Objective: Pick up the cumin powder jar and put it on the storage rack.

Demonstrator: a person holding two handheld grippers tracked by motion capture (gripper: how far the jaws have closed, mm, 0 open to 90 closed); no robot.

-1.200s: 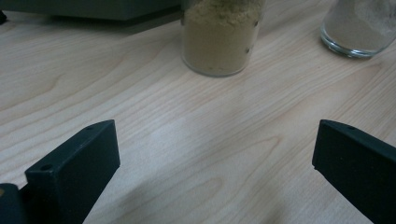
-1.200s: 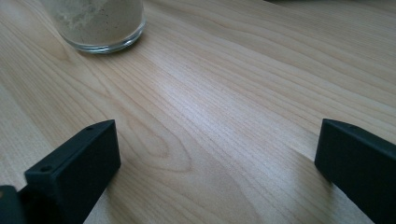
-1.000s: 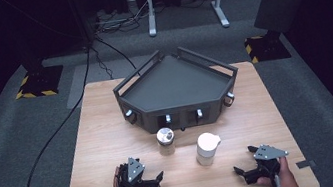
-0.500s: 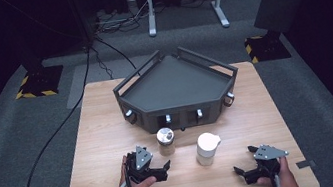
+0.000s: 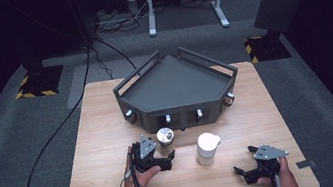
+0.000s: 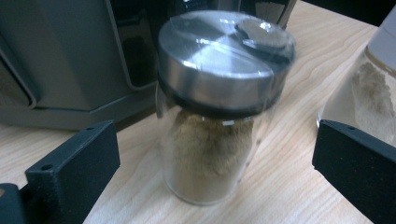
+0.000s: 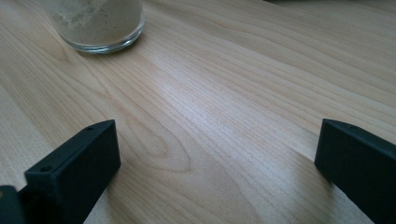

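Reach step: left gripper (image 5: 160,159), jaws wide and empty, flanks the spice jar (image 6: 217,109) at frame centre before the grey tray (image 5: 175,79); next, close on its glass body.

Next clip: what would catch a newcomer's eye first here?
The glass spice jar with a steel lid, standing between the open jaws of the left gripper just in front of the dark angular tray. To its right stands a white-lidded jar of pale powder, while the right gripper rests open near the wooden table's front edge.
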